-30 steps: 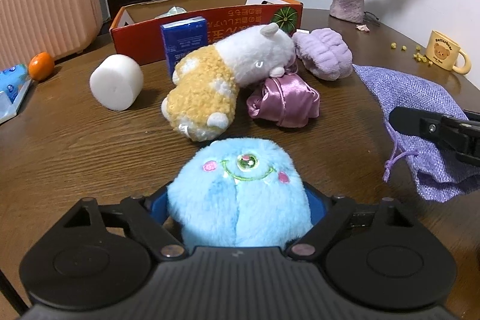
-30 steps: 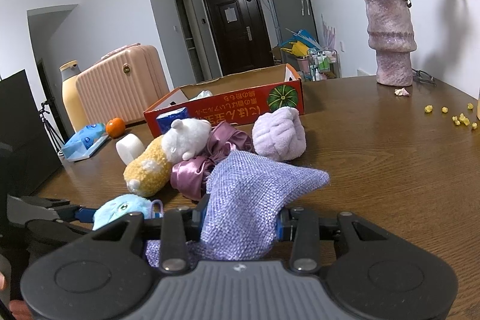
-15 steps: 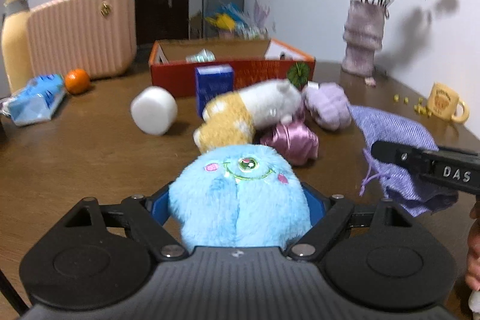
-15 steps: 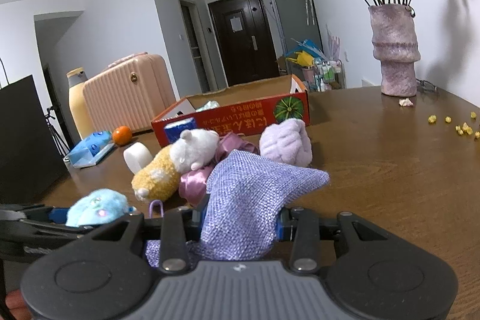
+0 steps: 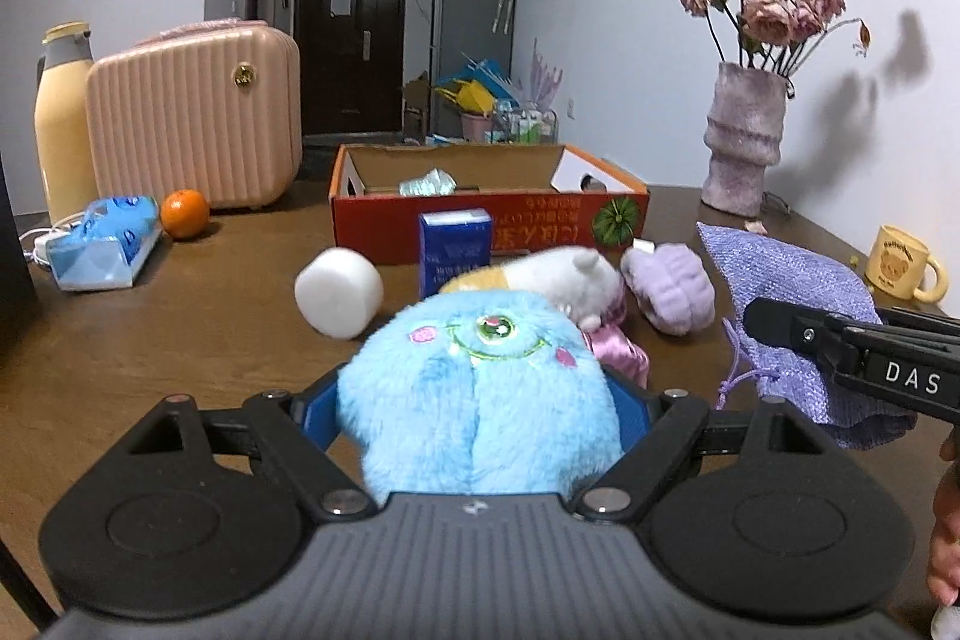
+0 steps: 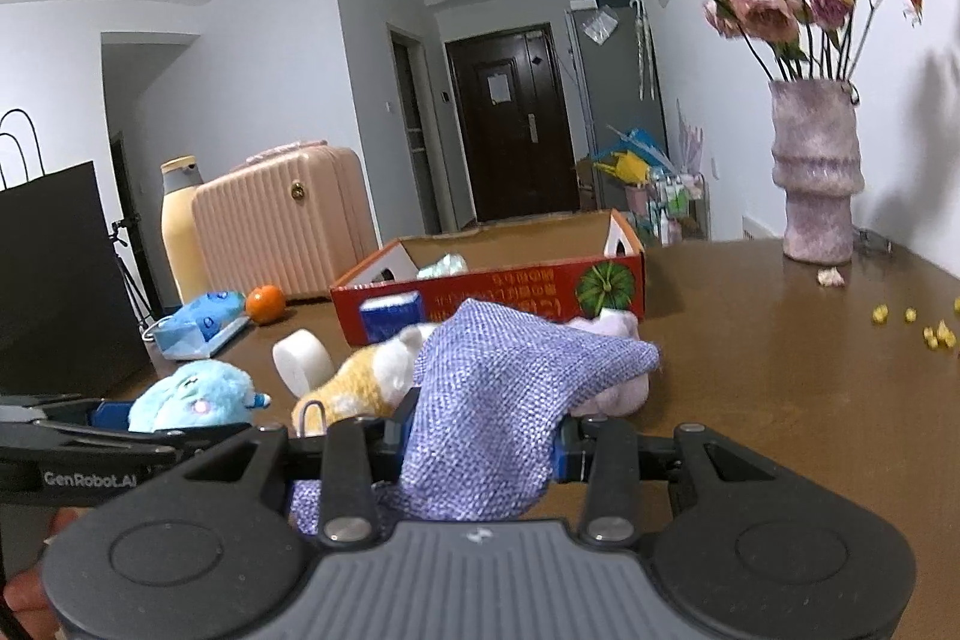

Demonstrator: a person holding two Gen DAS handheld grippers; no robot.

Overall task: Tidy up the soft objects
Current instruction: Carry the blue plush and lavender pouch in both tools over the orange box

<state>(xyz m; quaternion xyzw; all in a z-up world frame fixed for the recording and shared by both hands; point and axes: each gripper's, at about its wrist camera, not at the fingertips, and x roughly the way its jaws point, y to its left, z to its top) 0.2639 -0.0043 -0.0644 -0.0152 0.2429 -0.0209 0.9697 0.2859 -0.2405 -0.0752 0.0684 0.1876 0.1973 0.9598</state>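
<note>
I had the blue plush point(image 5: 480, 388) squeezed between my left gripper's point(image 5: 480, 400) jaws, the purple bag point(image 6: 498, 400) pinched in my right gripper point(image 6: 480, 454); next, I judged, the plush needed the bag's mouth.

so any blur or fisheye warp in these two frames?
Left wrist: sharp, the vase casts a soft wall shadow, and the room's edges bow. Right wrist: slight motion blur on the flowers, and dark vignette corners.
</note>
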